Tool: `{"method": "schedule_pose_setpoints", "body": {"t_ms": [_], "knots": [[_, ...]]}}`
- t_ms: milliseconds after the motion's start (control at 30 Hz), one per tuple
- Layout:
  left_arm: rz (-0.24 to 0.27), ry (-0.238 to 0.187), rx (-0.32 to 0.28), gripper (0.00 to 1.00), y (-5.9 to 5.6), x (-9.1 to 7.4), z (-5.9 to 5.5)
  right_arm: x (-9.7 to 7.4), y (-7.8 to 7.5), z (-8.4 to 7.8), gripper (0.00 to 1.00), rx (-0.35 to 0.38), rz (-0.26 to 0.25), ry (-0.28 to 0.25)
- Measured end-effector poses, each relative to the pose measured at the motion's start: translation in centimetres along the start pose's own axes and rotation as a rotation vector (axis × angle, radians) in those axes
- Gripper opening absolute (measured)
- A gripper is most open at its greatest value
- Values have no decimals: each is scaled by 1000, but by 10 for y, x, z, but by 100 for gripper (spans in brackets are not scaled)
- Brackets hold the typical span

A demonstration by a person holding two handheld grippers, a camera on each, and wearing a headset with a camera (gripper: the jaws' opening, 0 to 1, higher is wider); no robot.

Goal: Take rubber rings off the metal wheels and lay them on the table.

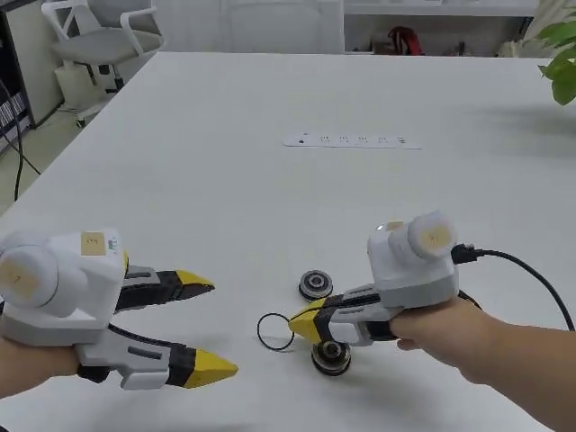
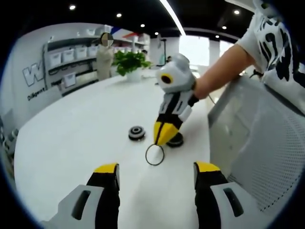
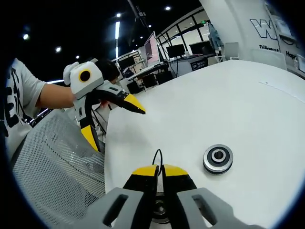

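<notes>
My right gripper [image 1: 304,324] is shut on a thin black rubber ring [image 1: 274,331], which sticks out past its yellow tips just above the white table [image 1: 270,180]. Right under this gripper sits one metal wheel [image 1: 331,356]; a second wheel [image 1: 316,284] lies just beyond it. The right gripper view has the ring [image 3: 157,155] edge-on at the shut tips [image 3: 159,170], one wheel [image 3: 218,159] to the right, and the other wheel [image 3: 159,210] low between the jaws. My left gripper [image 1: 205,324] stands open and empty left of the ring. In its view [image 2: 156,168] the ring [image 2: 155,155] hangs ahead.
A white power strip [image 1: 353,140] lies mid-table farther back. An office chair [image 1: 99,36] stands beyond the far left corner and a plant [image 1: 562,63] at the right edge. A grey mesh chair back [image 3: 52,167] is close beside the table's near edge.
</notes>
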State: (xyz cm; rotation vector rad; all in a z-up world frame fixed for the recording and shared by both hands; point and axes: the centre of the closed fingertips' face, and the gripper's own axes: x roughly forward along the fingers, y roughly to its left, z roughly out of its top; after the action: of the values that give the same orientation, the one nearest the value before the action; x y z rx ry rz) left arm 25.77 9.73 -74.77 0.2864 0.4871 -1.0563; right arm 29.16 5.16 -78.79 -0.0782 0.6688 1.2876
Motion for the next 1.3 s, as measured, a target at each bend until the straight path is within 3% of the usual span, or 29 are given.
{"method": "schedule_pose_setpoints", "body": {"t_ms": [300, 733, 1300], "knots": [[0, -3, 6, 64, 1, 0, 4, -7, -1, 7, 16, -25, -2, -18], [-17, -7, 30, 62, -1, 8, 15, -27, 12, 12, 29, -60, 34, -44], [-55, -17, 60, 63, -5, 24, 30, -58, 7, -7, 41, -114, 26, -43]]}}
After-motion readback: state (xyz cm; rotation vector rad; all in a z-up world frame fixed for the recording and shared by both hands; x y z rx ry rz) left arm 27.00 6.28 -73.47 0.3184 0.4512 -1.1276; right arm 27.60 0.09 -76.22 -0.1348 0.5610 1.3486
